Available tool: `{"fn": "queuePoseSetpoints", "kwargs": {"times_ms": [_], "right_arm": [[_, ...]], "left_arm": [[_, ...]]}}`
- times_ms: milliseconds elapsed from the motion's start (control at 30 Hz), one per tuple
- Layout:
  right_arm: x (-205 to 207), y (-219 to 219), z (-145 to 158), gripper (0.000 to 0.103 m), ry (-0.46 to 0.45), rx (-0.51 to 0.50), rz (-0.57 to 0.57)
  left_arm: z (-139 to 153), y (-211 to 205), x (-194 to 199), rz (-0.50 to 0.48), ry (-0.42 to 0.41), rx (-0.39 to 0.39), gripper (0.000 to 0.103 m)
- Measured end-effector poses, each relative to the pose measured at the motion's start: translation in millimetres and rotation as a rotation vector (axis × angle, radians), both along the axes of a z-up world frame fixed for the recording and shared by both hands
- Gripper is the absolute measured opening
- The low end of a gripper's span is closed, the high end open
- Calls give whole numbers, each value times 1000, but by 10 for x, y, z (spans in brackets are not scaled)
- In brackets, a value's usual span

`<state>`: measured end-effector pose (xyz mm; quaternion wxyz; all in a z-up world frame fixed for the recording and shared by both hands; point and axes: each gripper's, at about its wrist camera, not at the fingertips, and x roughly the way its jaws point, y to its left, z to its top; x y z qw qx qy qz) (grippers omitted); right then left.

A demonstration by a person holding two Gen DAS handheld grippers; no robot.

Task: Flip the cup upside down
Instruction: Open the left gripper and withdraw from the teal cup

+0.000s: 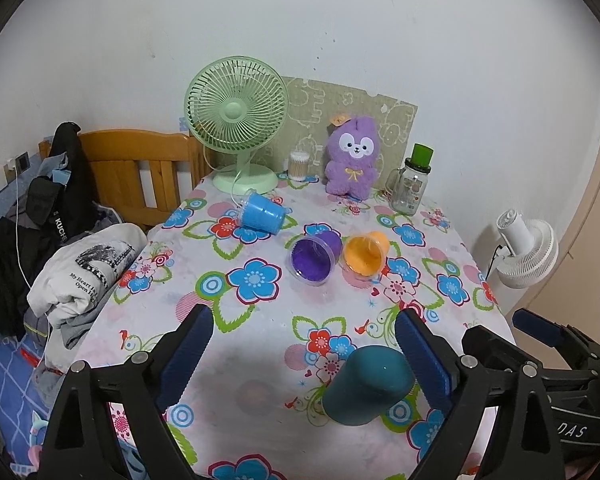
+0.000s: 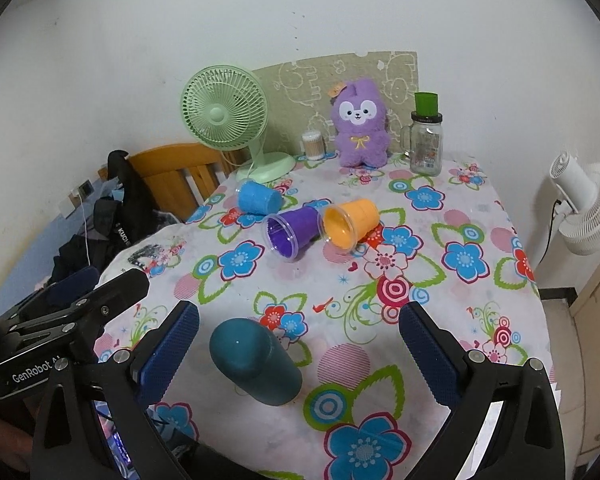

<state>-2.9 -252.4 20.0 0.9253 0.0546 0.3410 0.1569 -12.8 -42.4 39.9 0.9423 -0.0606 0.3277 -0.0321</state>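
A teal cup (image 1: 366, 386) stands upside down near the table's front edge, close to my left gripper's right finger; it also shows in the right wrist view (image 2: 256, 360). My left gripper (image 1: 304, 354) is open and empty just behind it. My right gripper (image 2: 300, 350) is open and empty, with the teal cup between its fingers but apart from both. A blue cup (image 1: 262, 213), a purple cup (image 1: 312, 254) and an orange cup (image 1: 366, 254) lie on their sides mid-table.
At the table's back stand a green desk fan (image 1: 236, 116), a purple plush toy (image 1: 352, 156), a glass jar with a green cap (image 1: 412, 184) and a cotton-swab tub (image 1: 298, 166). Folded clothes (image 1: 84, 276) lie left, a white fan (image 1: 524, 248) right.
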Motion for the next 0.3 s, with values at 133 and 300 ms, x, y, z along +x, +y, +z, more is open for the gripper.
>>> {"fn": "queuePoseSetpoints", "kwargs": {"times_ms": [133,300], "right_arm": [[1,4,1,101,-1,0,0],[-3,20,25,101,-5,0,3]], "left_arm": [[4,7,1,0,-1,0,94],[5,13,0,0,-2,0,94]]}}
